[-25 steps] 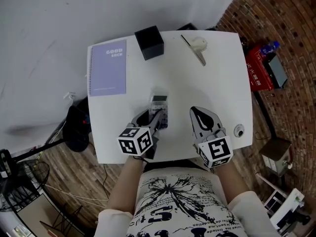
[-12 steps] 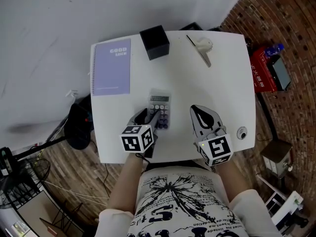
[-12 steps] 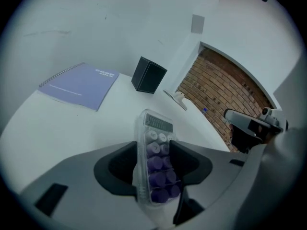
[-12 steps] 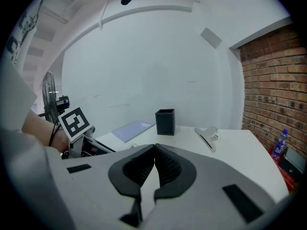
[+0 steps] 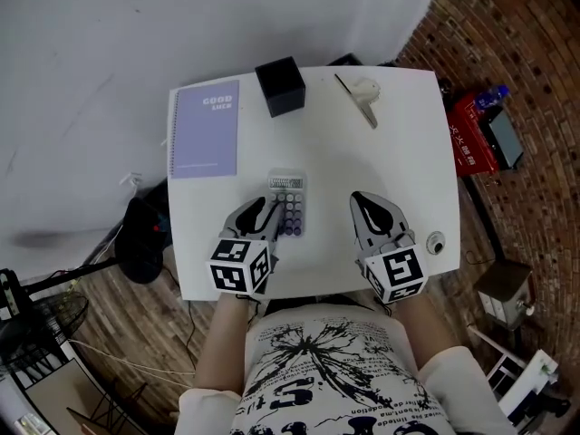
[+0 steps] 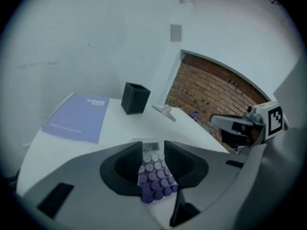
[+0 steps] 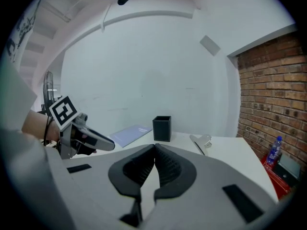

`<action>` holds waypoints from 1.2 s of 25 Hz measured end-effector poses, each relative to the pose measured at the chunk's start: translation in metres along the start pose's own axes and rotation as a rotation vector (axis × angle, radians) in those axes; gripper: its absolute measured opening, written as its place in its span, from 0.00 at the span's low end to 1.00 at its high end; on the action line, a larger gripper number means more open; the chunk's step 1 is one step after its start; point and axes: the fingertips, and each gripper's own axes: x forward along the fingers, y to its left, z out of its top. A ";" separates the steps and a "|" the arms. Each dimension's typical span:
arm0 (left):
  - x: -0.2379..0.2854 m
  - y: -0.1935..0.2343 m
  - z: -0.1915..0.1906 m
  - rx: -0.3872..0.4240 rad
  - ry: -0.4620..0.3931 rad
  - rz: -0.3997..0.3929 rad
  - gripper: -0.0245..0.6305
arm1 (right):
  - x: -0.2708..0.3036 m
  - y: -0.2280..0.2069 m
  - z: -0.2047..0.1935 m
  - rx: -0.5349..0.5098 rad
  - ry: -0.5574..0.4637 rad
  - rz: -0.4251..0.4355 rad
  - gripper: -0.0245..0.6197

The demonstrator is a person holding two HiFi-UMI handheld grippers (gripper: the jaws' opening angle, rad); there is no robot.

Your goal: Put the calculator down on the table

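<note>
Calculator (image 5: pixel 288 205), flat grey plastic with purple keys, lying on white rectangular bench (image 5: pixel 399 143), framed by spread jaws of left tool (image 6: pixel 153 150), not pinched. Right tool (image 7: pixel 154 150) pressed together, holding nothing, near bench's front edge.

Smooth matt white table (image 5: pixel 362 161), glossy plastic calculator (image 5: pixel 289 205), seemingly paper-covered notebook (image 5: pixel 204 128).

Purple-keyed calculator (image 5: pixel 288 204), lilac notebook (image 5: pixel 205 129), black box (image 5: pixel 279 86), white table (image 5: pixel 390 157)
</note>
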 end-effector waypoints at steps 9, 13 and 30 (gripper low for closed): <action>-0.091 -0.054 0.093 0.176 -0.253 -0.062 0.18 | -0.049 0.014 0.060 -0.073 -0.121 0.014 0.06; -0.128 -0.077 0.119 0.263 -0.337 -0.076 0.10 | -0.071 0.017 0.092 -0.108 -0.183 0.006 0.06; -0.182 -0.111 0.131 0.357 -0.477 -0.136 0.06 | -0.110 0.028 0.126 -0.170 -0.292 -0.009 0.06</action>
